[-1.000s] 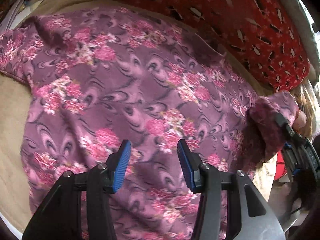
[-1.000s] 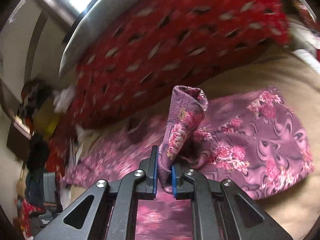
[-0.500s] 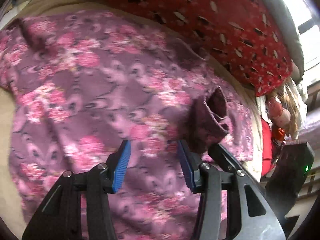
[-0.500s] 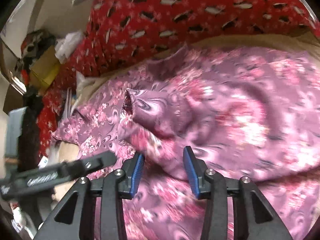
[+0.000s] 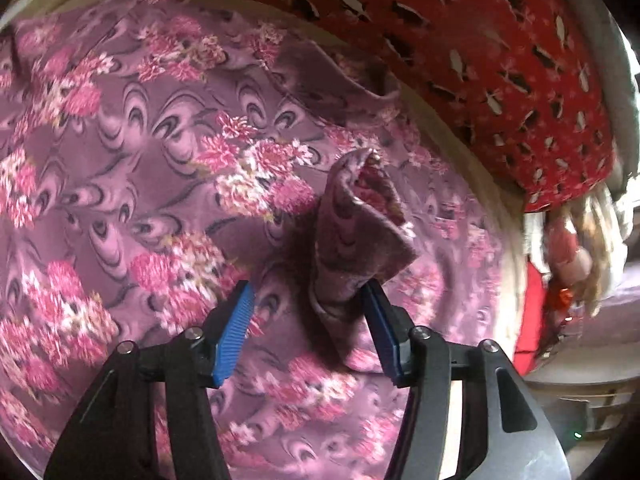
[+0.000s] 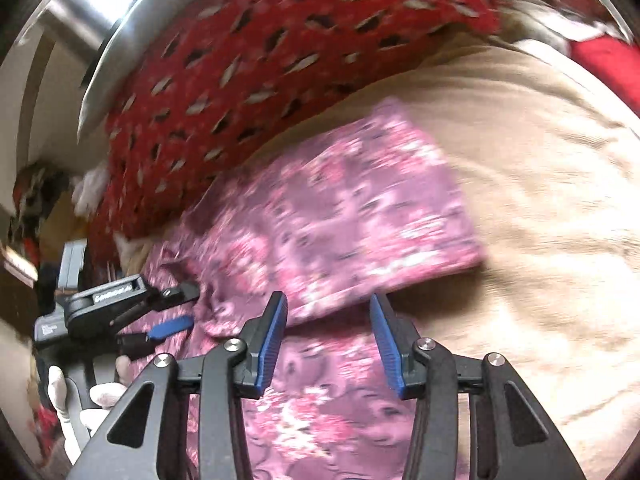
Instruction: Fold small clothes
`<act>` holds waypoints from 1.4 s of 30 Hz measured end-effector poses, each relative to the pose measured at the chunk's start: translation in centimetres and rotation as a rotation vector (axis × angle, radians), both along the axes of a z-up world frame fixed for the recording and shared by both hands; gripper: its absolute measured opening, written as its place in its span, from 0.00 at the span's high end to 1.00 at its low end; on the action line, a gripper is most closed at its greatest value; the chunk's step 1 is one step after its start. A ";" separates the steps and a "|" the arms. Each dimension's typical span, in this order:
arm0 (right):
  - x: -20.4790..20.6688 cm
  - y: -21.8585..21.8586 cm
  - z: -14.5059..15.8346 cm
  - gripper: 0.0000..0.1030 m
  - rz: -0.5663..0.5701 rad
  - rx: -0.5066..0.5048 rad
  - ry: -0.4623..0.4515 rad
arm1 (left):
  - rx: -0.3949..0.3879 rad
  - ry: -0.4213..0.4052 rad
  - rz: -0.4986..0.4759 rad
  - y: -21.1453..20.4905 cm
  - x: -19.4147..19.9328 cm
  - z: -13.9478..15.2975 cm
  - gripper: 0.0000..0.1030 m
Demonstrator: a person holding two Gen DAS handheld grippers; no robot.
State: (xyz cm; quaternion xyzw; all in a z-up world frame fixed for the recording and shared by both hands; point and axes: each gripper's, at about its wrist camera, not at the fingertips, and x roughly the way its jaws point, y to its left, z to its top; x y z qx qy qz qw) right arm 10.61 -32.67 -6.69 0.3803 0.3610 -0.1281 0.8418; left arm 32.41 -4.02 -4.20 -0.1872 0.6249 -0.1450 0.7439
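A floral purple garment (image 5: 168, 152) lies spread on a beige bedsheet (image 6: 540, 184), with a red patterned blanket (image 5: 500, 52) bunched behind it. The left gripper (image 5: 308, 336) has just been opening, its jaws spread around the upturned sleeve (image 5: 356, 232). The right gripper (image 6: 328, 340) stands spread and empty over the cloth.

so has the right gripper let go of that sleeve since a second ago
Yes. The right gripper has just been opening; nothing sits between its pads, and the sleeve now stands by the left gripper, below the red blanket.

right gripper (image 6: 328, 340) let go of the sleeve (image 5: 356, 232), which now stands bunched between the left gripper (image 5: 308, 332) jaws that just opened wider
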 end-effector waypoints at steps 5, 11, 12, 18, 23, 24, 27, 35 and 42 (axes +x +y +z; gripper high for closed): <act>-1.1 -1.9 -0.1 0.56 -0.043 0.017 -0.022 | 0.009 -0.067 0.012 2.5 -1.9 1.2 0.43; -1.3 -1.9 -1.7 0.56 -0.054 0.041 0.014 | -0.009 -0.017 0.019 3.5 -3.3 -0.3 0.42; -1.4 -1.9 -1.9 0.56 -0.055 0.041 0.021 | -0.015 -0.025 0.014 3.5 -3.7 -0.1 0.42; -1.8 -2.5 -3.0 0.56 -0.087 0.077 0.034 | 0.058 -0.069 -0.001 1.7 -2.9 0.0 0.42; -2.4 -3.3 -2.7 0.56 -0.103 0.069 0.028 | 0.036 -0.026 0.111 2.4 0.2 -0.4 0.85; -2.5 -3.8 -2.5 0.56 -0.112 0.062 0.026 | 0.018 -0.026 0.099 2.6 0.5 -0.3 0.93; -2.4 -5.2 -2.2 0.56 -0.148 0.060 0.019 | -0.013 -0.081 0.130 4.1 0.7 1.4 0.93; 0.6 -7.3 -2.0 0.55 -0.155 0.134 0.002 | 0.006 -0.195 0.316 11.8 1.6 4.3 0.93; 5.2 -5.0 -3.1 0.55 -0.059 0.137 0.024 | 0.002 -0.098 0.369 14.6 2.7 1.2 0.93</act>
